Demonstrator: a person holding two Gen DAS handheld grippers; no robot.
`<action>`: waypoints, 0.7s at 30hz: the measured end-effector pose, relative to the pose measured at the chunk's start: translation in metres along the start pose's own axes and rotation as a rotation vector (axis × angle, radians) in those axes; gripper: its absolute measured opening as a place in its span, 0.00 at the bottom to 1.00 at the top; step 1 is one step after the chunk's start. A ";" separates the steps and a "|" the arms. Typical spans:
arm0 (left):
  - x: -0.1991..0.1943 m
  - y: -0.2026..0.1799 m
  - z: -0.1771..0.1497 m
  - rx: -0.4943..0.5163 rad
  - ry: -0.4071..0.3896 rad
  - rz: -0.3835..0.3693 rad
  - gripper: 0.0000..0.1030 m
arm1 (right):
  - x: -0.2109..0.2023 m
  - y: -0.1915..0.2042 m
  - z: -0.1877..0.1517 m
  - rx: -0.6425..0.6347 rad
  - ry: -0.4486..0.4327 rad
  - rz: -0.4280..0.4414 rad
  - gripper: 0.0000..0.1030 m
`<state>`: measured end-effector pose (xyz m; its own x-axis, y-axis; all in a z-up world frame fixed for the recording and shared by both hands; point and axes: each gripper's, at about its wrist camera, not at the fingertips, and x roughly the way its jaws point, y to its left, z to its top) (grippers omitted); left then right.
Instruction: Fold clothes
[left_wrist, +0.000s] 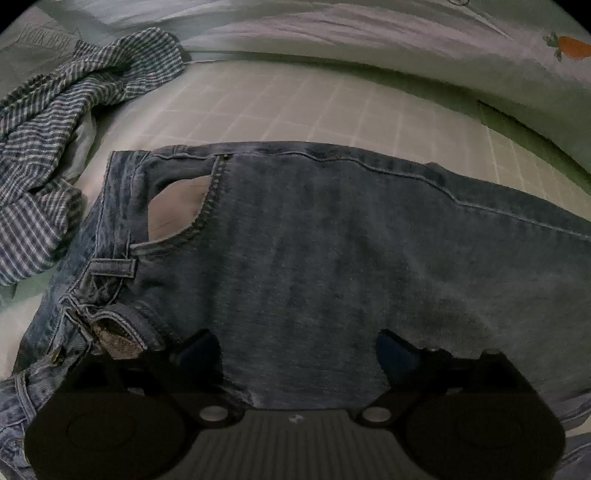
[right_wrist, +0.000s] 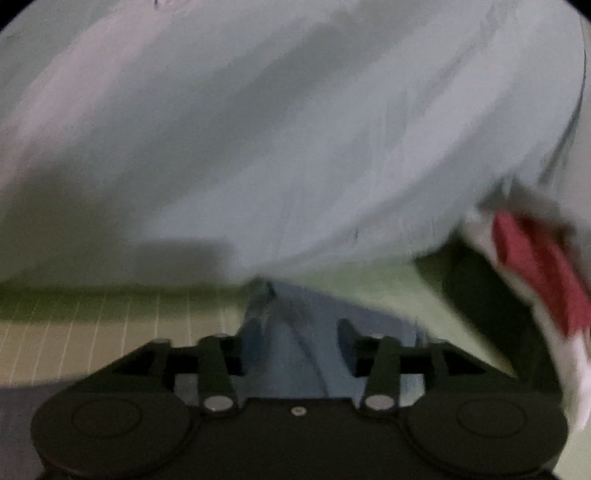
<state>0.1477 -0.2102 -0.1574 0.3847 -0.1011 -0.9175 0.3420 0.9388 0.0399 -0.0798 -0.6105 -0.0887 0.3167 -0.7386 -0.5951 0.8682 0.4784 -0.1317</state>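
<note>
Jeans (left_wrist: 332, 240): blue denim, lying flat on the gridded sheet (left_wrist: 288, 107), waistband to the left of the left wrist view and the leg running off to the right; they fill most of that view
Front pocket (left_wrist: 177, 206): near the waistband end of the jeans, gaping so that its pale lining shows
Belt loop (left_wrist: 112, 266): on the waistband, just below the pocket
Fly: at the lower left of the jeans, a metal button (left_wrist: 114, 332) showing beside the folded edge of denim
Left gripper (left_wrist: 299, 354): over the jeans, pointing steeply down at them; jaws spread wide, the dark fingers (left_wrist: 201, 350) well apart with bare denim between them and nothing clamped
Right gripper (right_wrist: 295, 336): jaws parted about halfway, above a blurred stretch of the jeans (right_wrist: 310, 332); denim lies between the fingers, but the blur hides whether the pads touch it, and no grip can be seen
Striped shirt (left_wrist: 55, 155): blue and white, crumpled in a heap just beside the waistband end of the jeans, on the side away from the leg
Pale quilt (left_wrist: 332, 33): beyond the jeans, across the far edge of the sheet, with a small carrot print (left_wrist: 570, 47); in the right wrist view it rises as a large blurred mass behind the denim
Red and white cloth (right_wrist: 543, 269): blurred, to the right of the jeans in the right wrist view; what it is cannot be told
</note>
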 end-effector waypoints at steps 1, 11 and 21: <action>0.000 -0.001 0.000 0.005 0.002 0.003 0.94 | -0.001 -0.002 -0.010 0.000 0.026 0.005 0.53; 0.000 -0.006 -0.002 0.036 0.015 0.015 0.98 | -0.007 -0.028 -0.078 0.060 0.197 0.025 0.65; 0.001 -0.008 0.000 0.037 0.023 0.017 1.00 | 0.020 -0.069 -0.077 0.371 0.213 0.083 0.65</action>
<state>0.1457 -0.2181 -0.1589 0.3710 -0.0767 -0.9255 0.3669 0.9276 0.0702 -0.1625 -0.6213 -0.1528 0.3393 -0.5714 -0.7473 0.9339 0.3001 0.1945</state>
